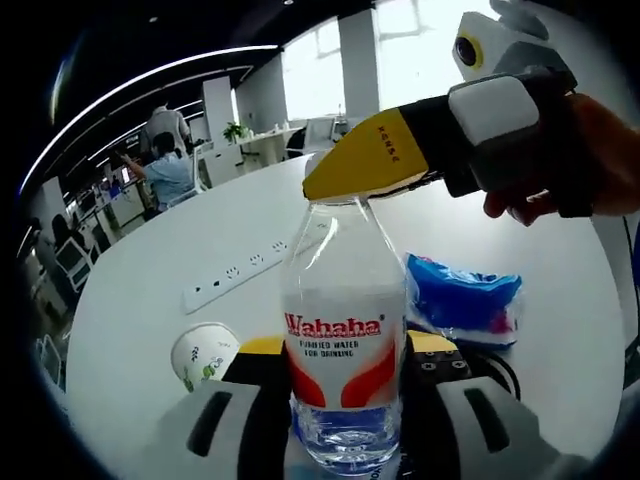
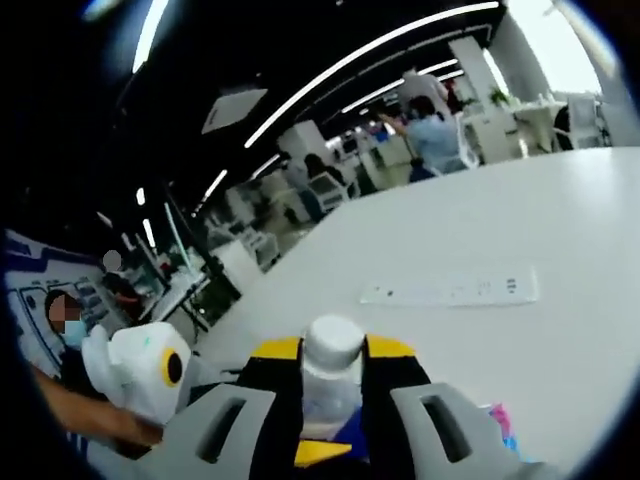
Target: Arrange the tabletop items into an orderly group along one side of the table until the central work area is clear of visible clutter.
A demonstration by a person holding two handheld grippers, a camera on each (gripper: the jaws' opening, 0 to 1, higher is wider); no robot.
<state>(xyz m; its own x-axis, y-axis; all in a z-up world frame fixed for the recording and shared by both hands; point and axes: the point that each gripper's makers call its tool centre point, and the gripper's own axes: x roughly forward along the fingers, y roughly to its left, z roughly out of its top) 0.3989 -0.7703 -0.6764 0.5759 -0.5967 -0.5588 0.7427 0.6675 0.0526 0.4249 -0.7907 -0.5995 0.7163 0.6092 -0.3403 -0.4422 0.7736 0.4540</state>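
1. The water bottle (image 1: 343, 350) carries a white label with "Wahaha" in red letters and "PURIFIED WATER FOR DRINKING" in small print beneath, above red swooshes.
2. In the left gripper view, the left gripper (image 1: 343, 385) has its yellow-tipped jaws pressed against both sides of the bottle's lower body, clamping it upright over the white table (image 1: 150, 300).
3. The right gripper (image 1: 365, 165), held in a person's hand (image 1: 565, 160), comes in from above and sits on the bottle's top; small writing on its yellow jaw is too tiny to read.
4. In the right gripper view, the right gripper (image 2: 333, 375) has its jaws closed around the bottle's white cap (image 2: 333, 345).
5. A white power strip (image 1: 238, 272) lies beyond the bottle toward the table's far edge, with bare tabletop around it.
6. A paper cup (image 1: 203, 352) with a green print lies just beside the left gripper.
7. A blue plastic pack (image 1: 462, 300) rests just behind the bottle; its printing is unreadable.
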